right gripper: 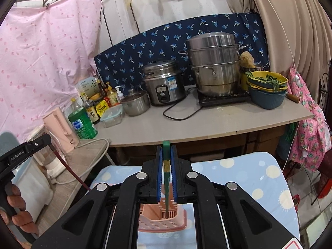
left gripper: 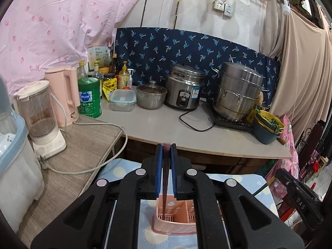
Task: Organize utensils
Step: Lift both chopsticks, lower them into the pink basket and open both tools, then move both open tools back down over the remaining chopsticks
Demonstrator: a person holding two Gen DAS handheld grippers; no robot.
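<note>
A pink slotted utensil basket stands on a light blue patterned cloth, just below both grippers. My left gripper is shut on a dark red chopstick, which hangs down with its tip inside the basket's left compartment. My right gripper is shut on a green chopstick with a yellow band; its lower end reaches into the basket. In the right wrist view the dark red chopstick slants in from the left. A hand holds the left gripper's handle there.
Beyond the cloth runs a grey counter with a rice cooker, a steel steamer pot, a small lidded pot, stacked bowls and several bottles. A blender and a pink kettle stand on a side table at left.
</note>
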